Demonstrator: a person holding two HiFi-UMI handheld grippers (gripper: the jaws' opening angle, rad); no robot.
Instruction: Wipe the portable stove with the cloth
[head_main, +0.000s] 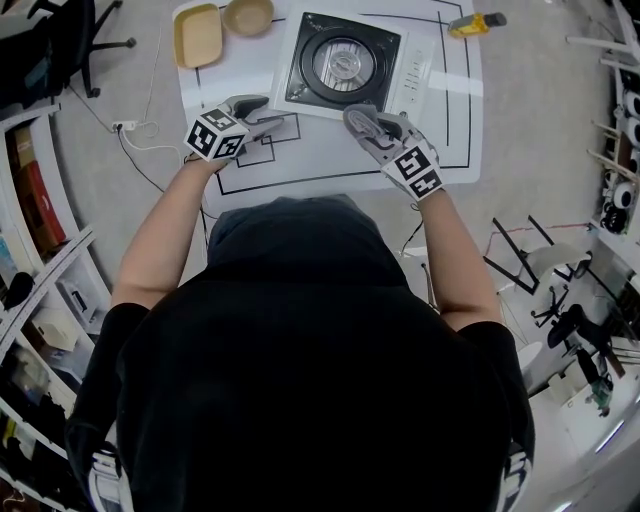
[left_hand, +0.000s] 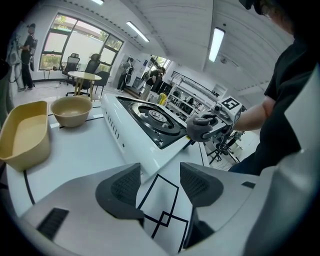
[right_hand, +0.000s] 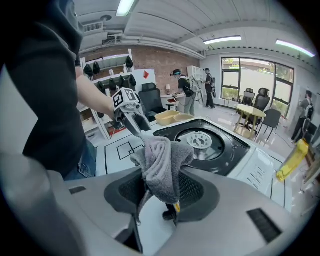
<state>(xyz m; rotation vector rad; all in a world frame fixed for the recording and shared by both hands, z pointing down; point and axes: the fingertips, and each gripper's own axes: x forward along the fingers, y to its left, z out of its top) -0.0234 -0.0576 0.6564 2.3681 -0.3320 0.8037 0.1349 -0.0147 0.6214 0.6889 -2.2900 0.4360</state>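
Note:
The white portable stove (head_main: 345, 65) with a black round burner stands at the back of the white table (head_main: 450, 140). My right gripper (head_main: 358, 118) is shut on a bunched grey cloth (right_hand: 161, 165), which sticks up between its pads just in front of the stove's near edge (right_hand: 210, 145). My left gripper (head_main: 268, 112) hovers over the table by the stove's front left corner (left_hand: 150, 117). The left gripper (left_hand: 157, 182) is open, with only the table's black line markings showing between its pads. In the left gripper view the right gripper (left_hand: 205, 127) shows with the cloth.
A yellow tray (head_main: 198, 35) and a tan bowl (head_main: 248, 15) sit left of the stove. A yellow bottle (head_main: 475, 22) lies at the table's far right corner. Shelves (head_main: 35, 250) and chairs stand around the table.

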